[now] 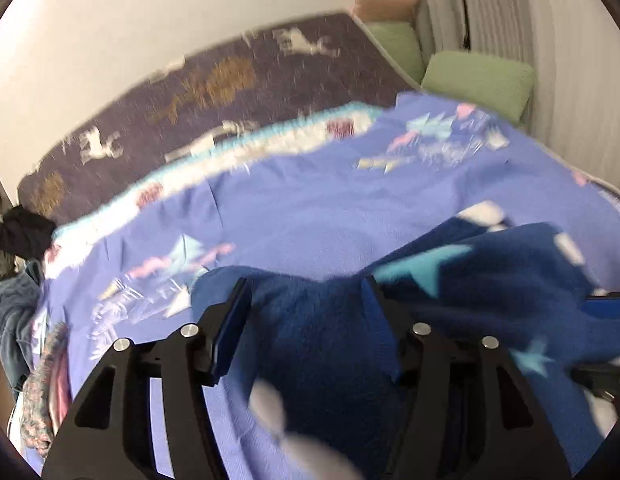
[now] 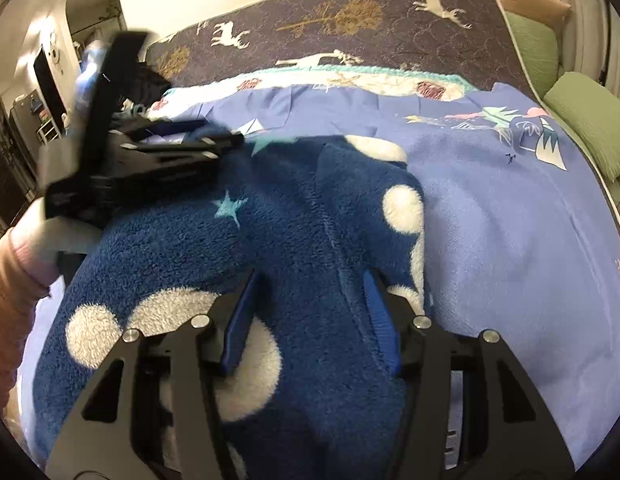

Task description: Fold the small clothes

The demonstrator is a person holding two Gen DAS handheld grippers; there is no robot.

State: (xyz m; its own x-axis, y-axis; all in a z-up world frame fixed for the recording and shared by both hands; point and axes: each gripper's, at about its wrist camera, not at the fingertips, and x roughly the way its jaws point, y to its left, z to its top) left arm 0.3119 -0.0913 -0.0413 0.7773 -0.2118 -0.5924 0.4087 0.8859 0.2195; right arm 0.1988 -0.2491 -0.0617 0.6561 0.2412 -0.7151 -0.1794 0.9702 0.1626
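Right wrist view: the fleece garment (image 2: 294, 216) is seen bunched and unfolded, straddled by the spread right gripper (image 2: 310, 312) and left gripper (image 1: 306, 312), nothing clamped.

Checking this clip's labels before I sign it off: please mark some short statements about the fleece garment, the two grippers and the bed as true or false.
1. The fleece garment is dark blue with white dots and light blue stars. True.
2. The right gripper has its fingers wide apart with fleece lying between them. True.
3. The garment lies on a bare wooden table. False: it lies on a lilac printed sheet on a bed.
4. The left gripper is far from the garment. False: its fingers are spread with the fleece between them.
5. The green cushions sit at the bed's right edge. True.
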